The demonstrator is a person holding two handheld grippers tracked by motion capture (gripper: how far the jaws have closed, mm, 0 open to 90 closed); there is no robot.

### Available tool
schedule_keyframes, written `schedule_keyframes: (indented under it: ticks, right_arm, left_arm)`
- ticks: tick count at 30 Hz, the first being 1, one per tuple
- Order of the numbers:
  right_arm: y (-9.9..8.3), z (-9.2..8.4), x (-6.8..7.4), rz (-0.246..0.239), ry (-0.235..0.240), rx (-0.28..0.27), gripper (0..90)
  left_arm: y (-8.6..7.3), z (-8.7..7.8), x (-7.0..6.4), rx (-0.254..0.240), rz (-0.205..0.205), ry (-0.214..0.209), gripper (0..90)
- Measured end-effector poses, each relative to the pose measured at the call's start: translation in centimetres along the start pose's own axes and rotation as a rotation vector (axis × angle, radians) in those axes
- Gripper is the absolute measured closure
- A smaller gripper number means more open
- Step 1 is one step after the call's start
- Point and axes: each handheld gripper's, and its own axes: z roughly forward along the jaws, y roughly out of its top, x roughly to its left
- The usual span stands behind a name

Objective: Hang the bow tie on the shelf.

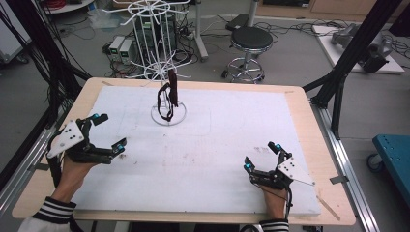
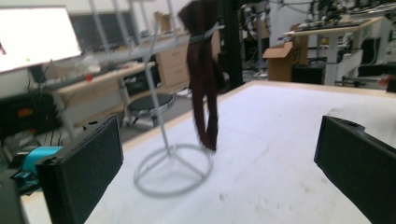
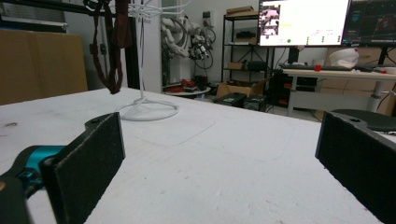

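Two grippers, both wide open and empty: left gripper [image 1: 109, 131] near the table's left edge, right gripper [image 1: 261, 156] low at the right. The dark strap [image 1: 167, 100] hangs from the white wire rack [image 1: 154, 46] at the far middle of the table [image 1: 300, 104], well apart from both. Judged light, limp, non-fragile; it will likely swing. Best hold: the lower loop [image 2: 208, 126], pinched across both strands, then lifted clear of the hook.
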Motion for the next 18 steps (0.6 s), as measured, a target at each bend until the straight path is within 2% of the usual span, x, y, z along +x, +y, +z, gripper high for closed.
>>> schedule_keyframes:
  ticks: [1,7,8,14,18]
  right_arm:
    - [0.0,0.0,0.0,-0.006,0.001,-0.002,0.6]
    - [0.0,0.0,0.0,0.001,-0.002,0.001,0.6]
    - [0.0,0.0,0.0,-0.004,0.000,-0.002,0.6]
    - [0.0,0.0,0.0,-0.009,-0.001,-0.002,0.6]
    - [0.0,0.0,0.1,-0.010,-0.003,0.000,0.6]
  left_arm:
    - [0.0,0.0,0.0,0.000,0.000,0.000,1.7]
    - [-3.3,-2.0,-0.5,-0.006,-0.039,0.045,1.7]
    - [-4.3,-2.4,-0.7,-0.015,-0.048,0.058,1.7]
    - [-6.0,-2.7,-1.2,-0.002,-0.053,0.089,1.7]
    - [-6.9,-2.6,-1.5,-0.013,-0.062,0.089,1.7]
